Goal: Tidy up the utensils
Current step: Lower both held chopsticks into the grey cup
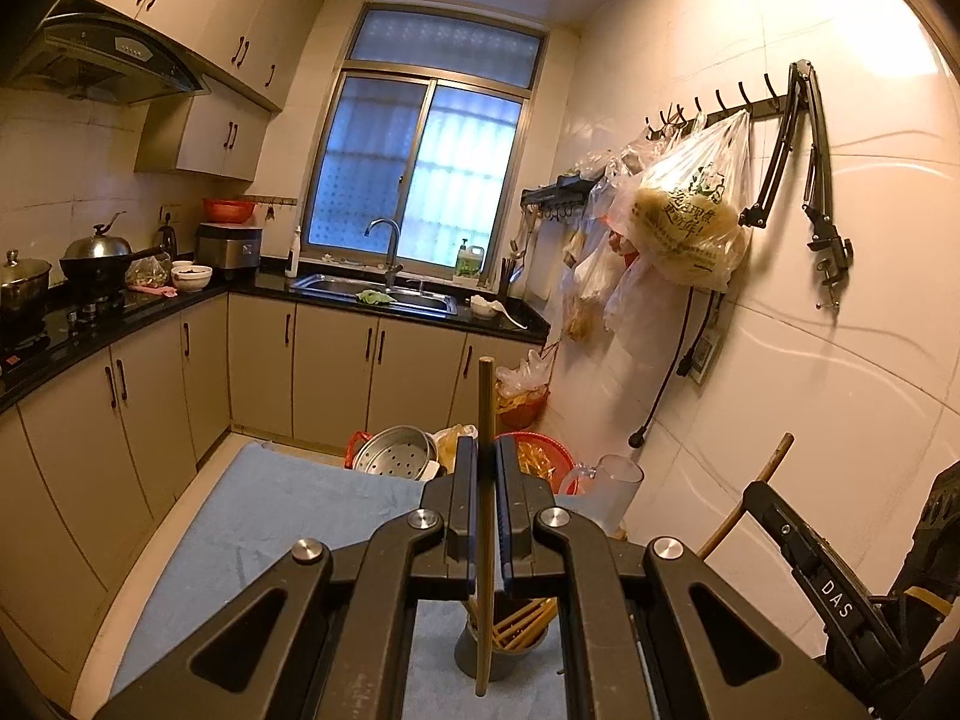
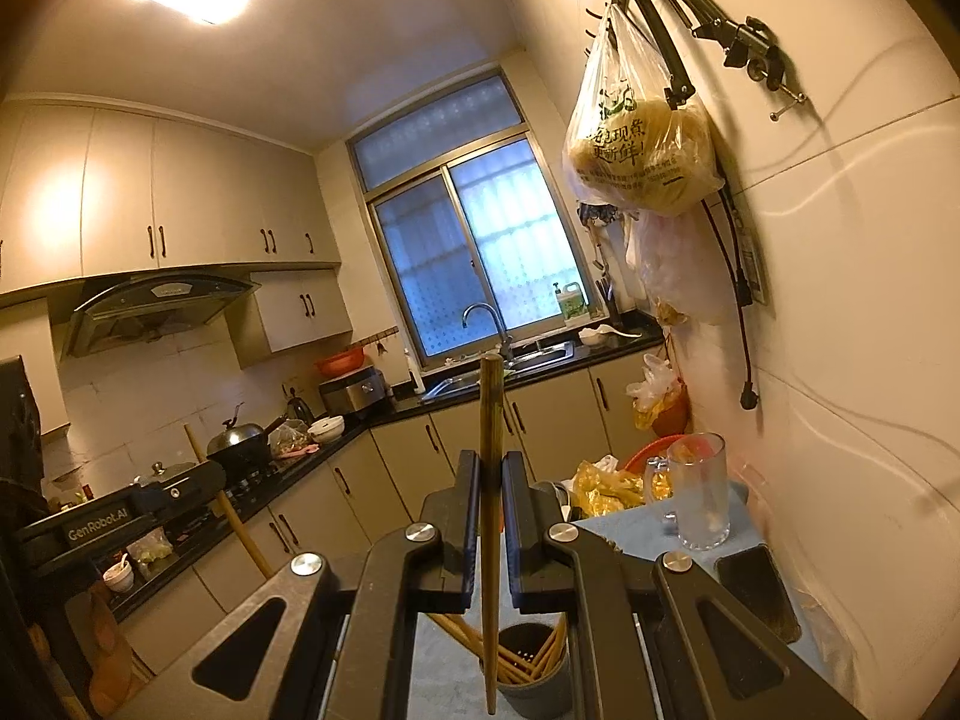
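A slim wooden chopstick (image 1: 485, 516) is clamped upright between the fingers of the left gripper (image 1: 486, 468), its long axis vertical and its lower end hanging over a round grey holder (image 1: 480, 657) filled with slanting chopsticks. A second, tapered chopstick (image 2: 491, 516) is gripped the same way by the right gripper (image 2: 491, 480), thin tip downward above that holder. The holder is set on a blue cloth (image 1: 270, 516), near a clear glass mug (image 2: 699, 492).

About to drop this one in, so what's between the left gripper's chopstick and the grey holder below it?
Nothing: in the left wrist view the chopstick hangs upright in the left gripper, over the holder with only other chopsticks inside.
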The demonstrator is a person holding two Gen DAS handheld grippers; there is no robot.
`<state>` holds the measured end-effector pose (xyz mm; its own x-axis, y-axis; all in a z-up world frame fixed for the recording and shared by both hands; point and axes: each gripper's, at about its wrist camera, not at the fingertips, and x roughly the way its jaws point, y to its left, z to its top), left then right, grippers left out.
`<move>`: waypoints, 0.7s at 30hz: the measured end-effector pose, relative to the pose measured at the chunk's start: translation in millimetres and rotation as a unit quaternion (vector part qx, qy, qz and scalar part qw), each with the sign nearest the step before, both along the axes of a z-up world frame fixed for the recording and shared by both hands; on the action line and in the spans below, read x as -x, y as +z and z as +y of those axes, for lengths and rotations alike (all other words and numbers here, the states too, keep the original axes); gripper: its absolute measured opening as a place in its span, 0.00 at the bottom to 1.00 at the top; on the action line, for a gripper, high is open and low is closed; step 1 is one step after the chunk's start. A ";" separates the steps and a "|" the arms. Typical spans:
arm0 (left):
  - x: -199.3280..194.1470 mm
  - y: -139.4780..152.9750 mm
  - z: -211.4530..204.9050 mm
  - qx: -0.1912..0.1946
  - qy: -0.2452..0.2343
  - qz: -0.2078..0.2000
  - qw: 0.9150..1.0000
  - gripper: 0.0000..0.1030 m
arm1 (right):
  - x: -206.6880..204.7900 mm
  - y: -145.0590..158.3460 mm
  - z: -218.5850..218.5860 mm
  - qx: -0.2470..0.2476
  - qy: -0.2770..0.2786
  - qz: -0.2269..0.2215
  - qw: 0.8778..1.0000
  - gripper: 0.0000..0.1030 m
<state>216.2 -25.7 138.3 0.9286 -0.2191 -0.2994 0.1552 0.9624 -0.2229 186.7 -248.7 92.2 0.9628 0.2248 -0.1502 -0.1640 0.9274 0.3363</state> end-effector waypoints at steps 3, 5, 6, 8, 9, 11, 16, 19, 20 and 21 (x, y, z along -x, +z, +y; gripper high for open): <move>-10.8 -3.7 -2.8 -0.003 0.000 0.003 1.000 0.06 | -9.1 -2.7 -0.5 -0.002 -0.002 0.003 1.000 0.08; -15.1 -4.4 -4.8 -0.006 0.002 0.002 1.000 0.06 | -14.7 -4.8 -1.1 -0.006 -0.003 0.004 1.000 0.08; -16.8 -4.3 -5.5 -0.006 0.002 0.000 1.000 0.06 | -17.8 -5.8 -0.8 -0.005 -0.004 0.004 1.000 0.08; -21.8 -4.5 -5.7 0.003 0.001 -0.006 1.000 0.06 | -23.3 -7.4 -0.6 -0.008 -0.004 0.006 1.000 0.08; -25.0 -5.0 -6.3 0.006 -0.002 -0.008 1.000 0.06 | -26.6 -8.1 -0.3 -0.009 -0.004 0.006 1.000 0.08; -28.7 -6.3 -7.6 0.013 0.003 -0.019 1.000 0.06 | -32.0 -9.0 0.9 -0.007 -0.007 0.004 1.000 0.08; -41.4 -18.7 -14.5 0.023 0.002 -0.017 1.000 0.06 | -45.0 -18.8 5.2 -0.004 -0.012 0.007 1.000 0.08; -46.5 -24.9 -17.7 0.024 0.003 -0.014 1.000 0.06 | -51.0 -26.4 6.1 -0.003 -0.016 0.012 1.000 0.08; -48.2 -26.9 -19.4 0.026 0.000 -0.012 1.000 0.06 | -52.9 -29.3 6.1 -0.003 -0.018 0.015 1.000 0.08; -49.5 -27.9 -21.1 0.027 -0.001 -0.012 1.000 0.06 | -54.4 -32.1 5.9 -0.002 -0.022 0.016 1.000 0.08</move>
<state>265.8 -46.8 110.4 0.9347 -0.2369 -0.2649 0.1638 0.9487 -0.2705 241.1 -242.8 60.1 0.9662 0.1838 -0.1809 -0.1128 0.9320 0.3444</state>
